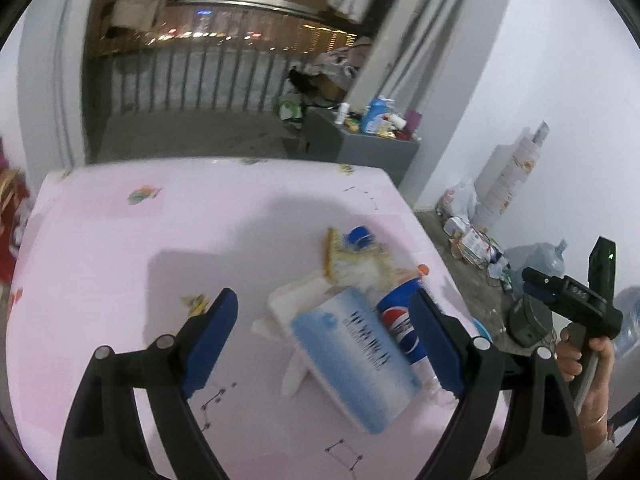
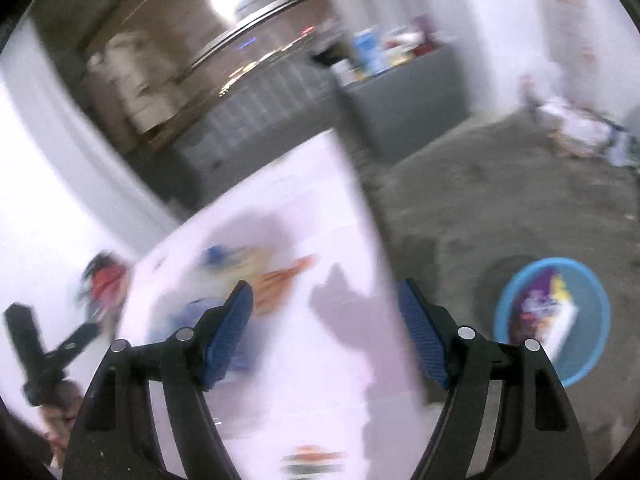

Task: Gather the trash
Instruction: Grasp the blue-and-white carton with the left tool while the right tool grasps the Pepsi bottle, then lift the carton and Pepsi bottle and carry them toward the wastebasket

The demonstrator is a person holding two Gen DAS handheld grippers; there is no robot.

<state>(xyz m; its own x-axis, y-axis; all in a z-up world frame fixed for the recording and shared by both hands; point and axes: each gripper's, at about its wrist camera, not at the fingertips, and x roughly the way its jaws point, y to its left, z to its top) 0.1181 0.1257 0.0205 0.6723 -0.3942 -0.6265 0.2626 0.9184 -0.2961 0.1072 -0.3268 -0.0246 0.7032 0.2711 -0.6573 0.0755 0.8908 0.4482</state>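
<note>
Left tool [image 1: 324,344]: jaws wide apart, nothing pressed between the pads; it hangs over the heap of trash near the right edge of the tabletop [image 1: 120,240]
Thing nearest the left tool: blue-and-white packet [image 1: 356,364], lying flat between the two pads, apart from both as far as can be seen
Long axis of packet: slanted, running from up-left to down-right across the gap between the jaws, so the pads would meet its long sides only after a roll of the wrist, in my judgement
Beside it: Pepsi bottle [image 1: 400,328], along the packet's right side, partly behind the right pad
Further out: yellow wrapper [image 1: 352,260] and blue cap [image 1: 359,236], towards the far edge
Right tool [image 2: 324,332]: jaws apart and empty, over the tabletop's right edge
Blue basin [image 2: 592,320]: on the floor to the right of the tabletop, already holding some trash
Nearer hand: the left, by judgement
Hard to make out: right wrist view is smeared; white item under the packet unclear; bottle's lower end hidden
</note>
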